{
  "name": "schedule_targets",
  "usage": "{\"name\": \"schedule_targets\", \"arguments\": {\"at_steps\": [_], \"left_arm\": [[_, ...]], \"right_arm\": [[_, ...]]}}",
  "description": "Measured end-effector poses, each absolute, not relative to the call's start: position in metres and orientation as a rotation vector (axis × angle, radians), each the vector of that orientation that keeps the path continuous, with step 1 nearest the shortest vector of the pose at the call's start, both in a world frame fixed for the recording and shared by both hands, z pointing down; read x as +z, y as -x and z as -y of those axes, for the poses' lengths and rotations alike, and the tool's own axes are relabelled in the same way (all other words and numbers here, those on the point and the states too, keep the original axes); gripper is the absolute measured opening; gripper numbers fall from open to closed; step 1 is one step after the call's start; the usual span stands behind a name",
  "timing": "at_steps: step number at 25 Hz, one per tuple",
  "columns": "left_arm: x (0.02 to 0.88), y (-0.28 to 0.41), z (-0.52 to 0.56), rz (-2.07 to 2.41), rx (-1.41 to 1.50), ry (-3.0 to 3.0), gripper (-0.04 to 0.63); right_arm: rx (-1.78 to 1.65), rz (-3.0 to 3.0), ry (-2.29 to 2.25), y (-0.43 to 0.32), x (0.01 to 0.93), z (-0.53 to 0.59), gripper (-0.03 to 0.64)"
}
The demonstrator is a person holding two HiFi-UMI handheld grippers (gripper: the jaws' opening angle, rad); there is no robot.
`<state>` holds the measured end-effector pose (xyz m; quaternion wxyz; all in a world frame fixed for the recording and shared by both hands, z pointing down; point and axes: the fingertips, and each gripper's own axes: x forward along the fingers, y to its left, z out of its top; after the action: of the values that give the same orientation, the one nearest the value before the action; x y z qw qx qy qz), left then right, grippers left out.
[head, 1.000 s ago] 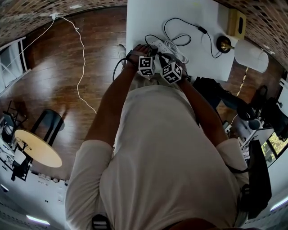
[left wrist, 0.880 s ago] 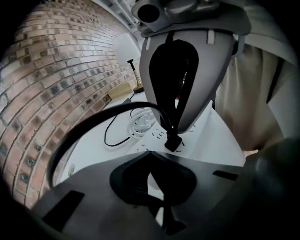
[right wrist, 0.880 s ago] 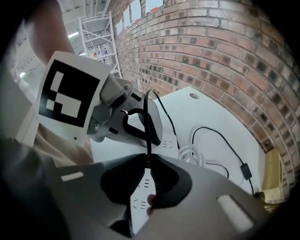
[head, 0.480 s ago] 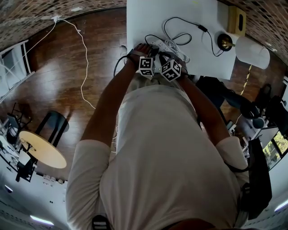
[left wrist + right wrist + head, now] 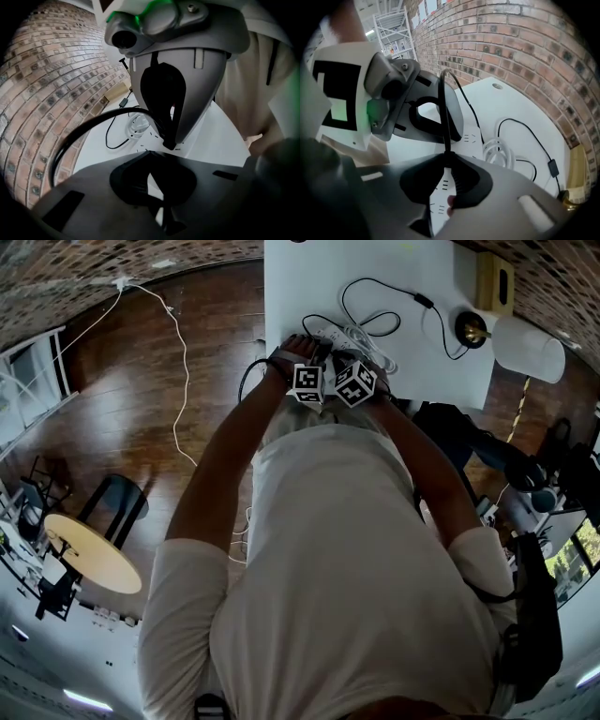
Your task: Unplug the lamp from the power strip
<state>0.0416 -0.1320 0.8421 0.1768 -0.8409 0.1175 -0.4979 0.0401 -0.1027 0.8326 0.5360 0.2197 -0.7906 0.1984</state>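
Clamping down, the right gripper (image 5: 447, 157) pinches the black plug (image 5: 454, 185) at the white slotted power strip (image 5: 469, 136). Best hold is that rigid body, not the floppy cord (image 5: 443, 108). The left gripper (image 5: 152, 157), jaws nearly together, seems to pin the light plastic strip. Beyond stands the brass-based lamp (image 5: 467, 329).

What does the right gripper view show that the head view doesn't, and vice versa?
Only the right gripper view: socket slots on the power strip, and the right gripper with jaws closed on the ribbed end of the black cord. Only the head view: the lamp's white shade, the wooden floor and the round table there. Both: the white table, the coiled white cable, the cord's inline switch.
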Motion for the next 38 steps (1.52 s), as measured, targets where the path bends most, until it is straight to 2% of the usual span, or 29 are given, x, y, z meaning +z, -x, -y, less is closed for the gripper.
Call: {"name": "schedule_targets", "arguments": {"at_steps": [38], "left_arm": [[0.8415,-0.0413,0.1284,-0.297,-1.488,2.290,-0.018]], "right_arm": [[0.554,1.838,-0.466,-0.0403,0.8294,0.0989,0.043]]}}
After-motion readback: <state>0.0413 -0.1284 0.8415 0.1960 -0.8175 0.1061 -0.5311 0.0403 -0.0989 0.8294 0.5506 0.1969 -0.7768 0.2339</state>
